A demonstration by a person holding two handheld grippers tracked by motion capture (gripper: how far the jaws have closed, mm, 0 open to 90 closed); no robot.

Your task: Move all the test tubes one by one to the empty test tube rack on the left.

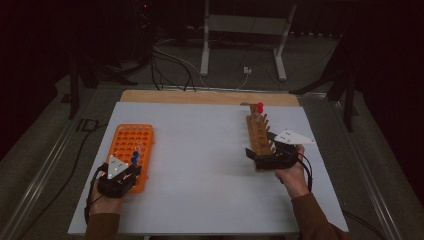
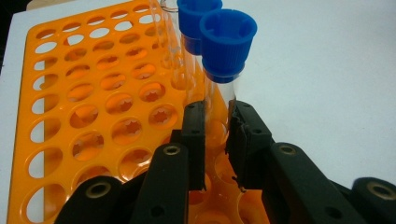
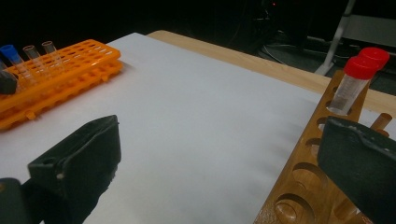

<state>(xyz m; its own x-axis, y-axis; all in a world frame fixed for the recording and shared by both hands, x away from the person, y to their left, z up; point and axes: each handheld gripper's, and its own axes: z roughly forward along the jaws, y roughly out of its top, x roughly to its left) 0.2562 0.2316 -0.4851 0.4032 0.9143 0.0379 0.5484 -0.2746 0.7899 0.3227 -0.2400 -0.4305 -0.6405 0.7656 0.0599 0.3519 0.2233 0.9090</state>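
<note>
Orange tube rack (image 1: pixel 131 145) taken as the landmark, lying on the white table (image 1: pixel 200 165) toward its left edge in the high view. Left gripper (image 1: pixel 131 167), held in the person's left hand (image 1: pixel 105 202), sits at the near end of the orange tube rack; in the left gripper view its two black jaws are clamped on the clear body of a blue-capped tube (image 2: pixel 226 56), which stands nearly upright with its lower end down among the rack's holes along the right-hand edge. A second blue-capped tube (image 2: pixel 196 18) stands just behind the gripped one, in the same edge row, its cap partly covered by the nearer cap. The other holes of the rack in the left gripper view are round and unfilled; in the right gripper view two clear uncapped tubes (image 3: pixel 39 58) stand in the rack farther along from the blue cap. Well to the right of the orange tube rack, across bare table, lies a wooden rack (image 1: pixel 260 137) carrying two red-capped tubes (image 3: pixel 357 79) at its far end. Right gripper (image 1: pixel 261 152), in the person's right hand (image 1: pixel 292 172), rests at the near end of the wooden rack with its jaws spread wide apart, one over the table and one over the rack's edge, nothing between them.
</note>
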